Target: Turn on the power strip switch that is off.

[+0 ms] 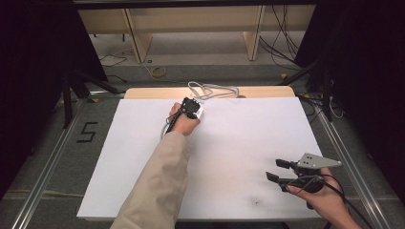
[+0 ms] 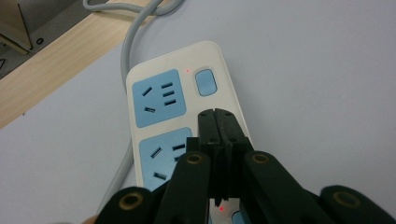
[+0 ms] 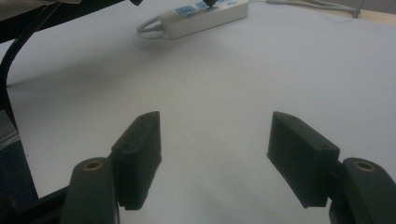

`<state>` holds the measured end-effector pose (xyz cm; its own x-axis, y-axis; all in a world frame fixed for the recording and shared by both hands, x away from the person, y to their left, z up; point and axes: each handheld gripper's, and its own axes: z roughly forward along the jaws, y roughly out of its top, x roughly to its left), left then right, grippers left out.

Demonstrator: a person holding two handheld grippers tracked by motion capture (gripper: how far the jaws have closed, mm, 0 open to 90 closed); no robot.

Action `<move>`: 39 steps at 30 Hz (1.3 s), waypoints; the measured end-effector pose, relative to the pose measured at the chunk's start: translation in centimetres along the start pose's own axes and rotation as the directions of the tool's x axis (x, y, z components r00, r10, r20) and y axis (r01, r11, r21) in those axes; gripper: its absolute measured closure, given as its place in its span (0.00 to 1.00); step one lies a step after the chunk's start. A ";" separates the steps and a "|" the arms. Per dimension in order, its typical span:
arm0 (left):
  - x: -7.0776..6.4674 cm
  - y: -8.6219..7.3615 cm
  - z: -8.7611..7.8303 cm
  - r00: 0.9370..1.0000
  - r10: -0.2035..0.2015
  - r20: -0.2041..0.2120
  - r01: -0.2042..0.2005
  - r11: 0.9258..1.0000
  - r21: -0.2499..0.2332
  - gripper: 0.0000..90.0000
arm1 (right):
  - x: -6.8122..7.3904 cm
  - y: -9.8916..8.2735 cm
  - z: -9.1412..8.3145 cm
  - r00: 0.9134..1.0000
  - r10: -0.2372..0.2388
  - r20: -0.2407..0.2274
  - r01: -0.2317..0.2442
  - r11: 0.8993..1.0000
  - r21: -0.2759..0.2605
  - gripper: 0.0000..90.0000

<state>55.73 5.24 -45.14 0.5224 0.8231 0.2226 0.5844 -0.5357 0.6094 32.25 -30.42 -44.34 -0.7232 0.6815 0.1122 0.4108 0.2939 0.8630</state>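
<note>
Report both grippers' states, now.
Left gripper: shut, holding nothing, tips over the power strip.
Right gripper: open, empty, above the white table.

- The place looks like a lab or recording rig, not a home.
- Black curtains (image 1: 28, 71) close in both sides of the bay.
- Metal rails (image 1: 45, 167) run along the grey floor (image 1: 57, 143), which carries a taped mark (image 1: 87, 131).
- Loose cables (image 1: 282, 43) lie on the floor behind.
- A white sheet (image 1: 229, 143) covers the wooden surface (image 1: 157, 92).
- Plain plywood furniture (image 1: 191, 21) stands at the back.
</note>
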 end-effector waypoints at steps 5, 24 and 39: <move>0.0 0.1 0.0 1.000 0.005 -0.001 -0.005 1.000 0.007 1.00 | 0.0 0.0 0.0 1.000 -0.002 0.000 0.002 1.000 -0.001 0.39; -0.2 0.6 0.2 1.000 0.016 -0.010 -0.016 0.999 0.045 1.00 | 0.0 0.0 -0.1 1.000 -0.002 0.001 0.002 1.000 -0.001 0.39; -0.1 0.6 0.1 1.000 0.017 0.006 -0.018 0.998 0.063 1.00 | 0.1 0.0 0.0 1.000 -0.005 -0.002 0.005 1.000 -0.003 0.39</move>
<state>56.11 4.80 -44.89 0.5360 0.8127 0.2287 0.6130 -0.5609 0.5564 32.18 -30.38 -44.29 -0.7260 0.6790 0.1089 0.4057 0.2950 0.8651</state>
